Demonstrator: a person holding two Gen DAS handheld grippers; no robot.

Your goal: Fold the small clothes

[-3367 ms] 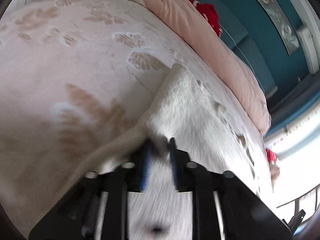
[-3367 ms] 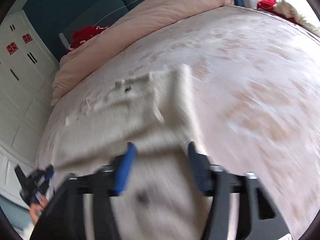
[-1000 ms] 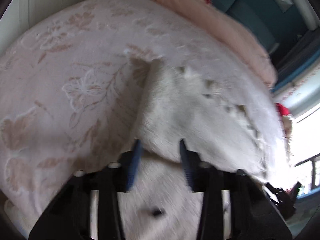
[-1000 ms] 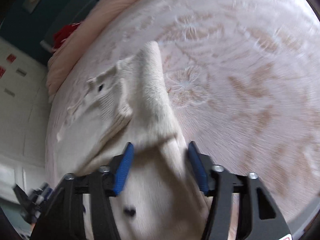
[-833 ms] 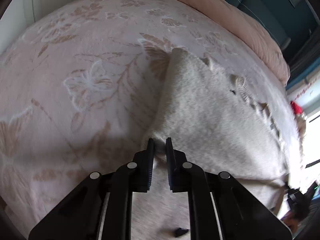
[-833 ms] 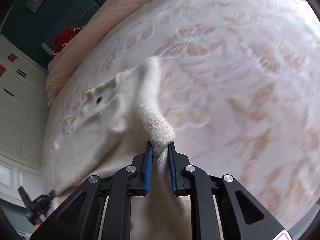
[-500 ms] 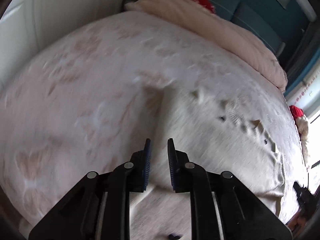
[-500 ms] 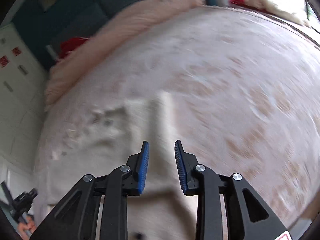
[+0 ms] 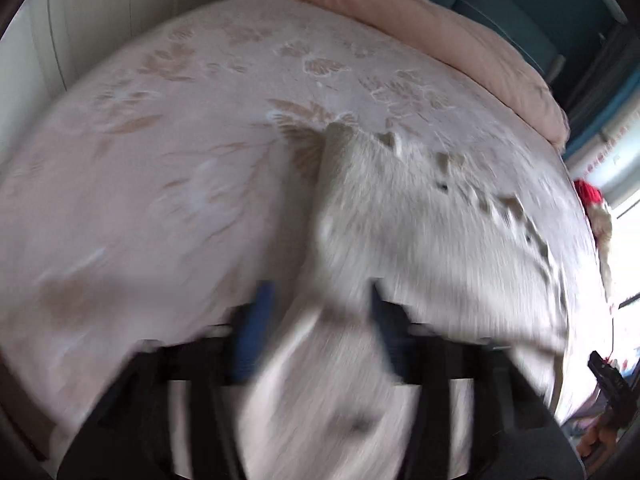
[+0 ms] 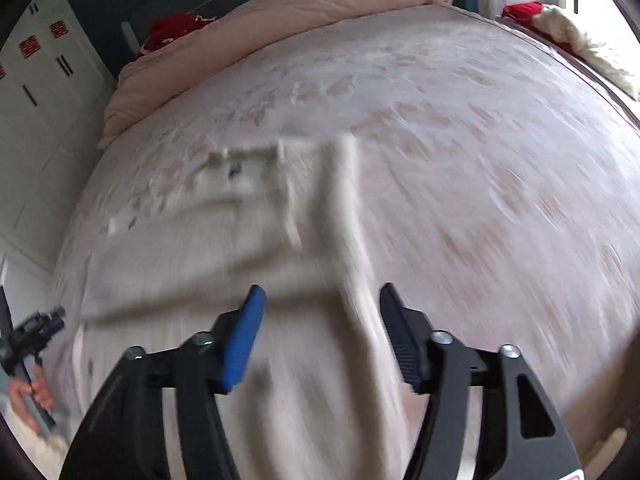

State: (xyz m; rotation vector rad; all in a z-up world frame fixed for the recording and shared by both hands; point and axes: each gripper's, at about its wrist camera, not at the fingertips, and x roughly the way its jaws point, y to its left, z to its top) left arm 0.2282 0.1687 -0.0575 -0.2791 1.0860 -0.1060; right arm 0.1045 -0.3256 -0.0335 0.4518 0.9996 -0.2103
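Bed [image 10: 500, 128]: large, covered in a pale pink sheet with a leaf and flower print; a rolled pink quilt [image 10: 288, 12] along the far end. Red cushion [image 10: 172, 28] behind the quilt, out of play.

Sweater [image 10: 248, 240]: cream knit, spread flat on the sheet, filling the near part of the bed in both wrist views. One raised ridge of knit, probably a sleeve or folded side edge, running straight away from the right gripper [image 10: 322, 332] toward the quilt. Long axis of that ridge in line with the tool's pointing direction, not across it. Main body of the sweater to the left of the ridge in the right wrist view, and to the right of the near edge in the left wrist view [image 9: 420, 240].

Right gripper: jaws just opened and standing well apart, nothing clamped; ridge passing below and between them, apparently untouched.

Left gripper [image 9: 316, 320]: heavily blurred; jaws just opened and apart, cloth lying between and under them, no sign of pressure on it. Also visible small at the left edge of the right wrist view, held in a hand [image 10: 28, 392].

Judgement: both tools released, one at each side of the sweater; right one nearer the ridge. Next grasp likely on that ridge or the near hem, to carry it across the body. Fold not yet complete.
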